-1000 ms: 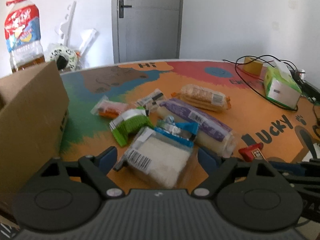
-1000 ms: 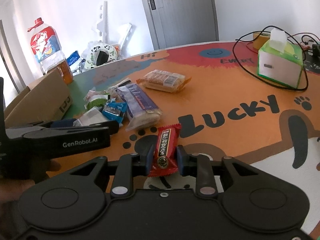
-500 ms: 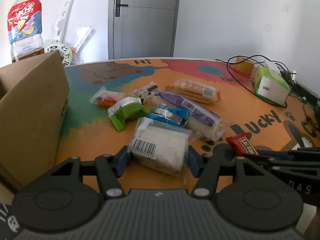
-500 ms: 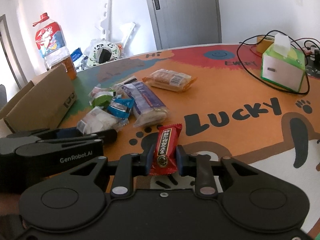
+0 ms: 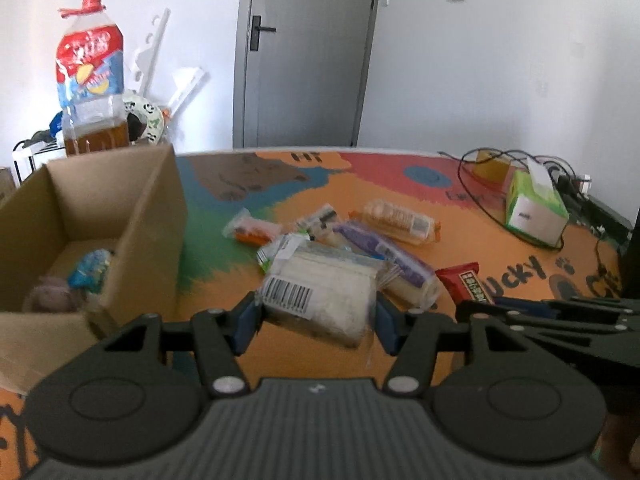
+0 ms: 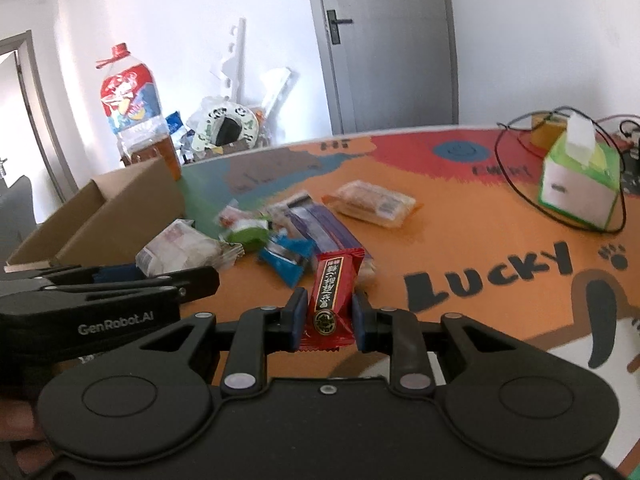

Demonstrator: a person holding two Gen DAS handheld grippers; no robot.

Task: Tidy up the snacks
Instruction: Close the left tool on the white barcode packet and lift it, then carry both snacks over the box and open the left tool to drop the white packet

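Cardboard box (image 5: 120, 216): far left on the table, open at the top, with a blue wrapped snack (image 5: 90, 270) and a pale one inside.
Left gripper (image 5: 316, 320): both pads pressed against a clear white snack pack (image 5: 320, 300) with a barcode label, held above the table just right of the box.
Snack pile (image 5: 360, 236): loose packets lying mid-table beyond the held pack.
Right gripper (image 6: 326, 316): clamped on a red snack bar (image 6: 332, 292), which stands upright.
Tissue box (image 6: 576, 184): green and white, far right, with a black cable around it.
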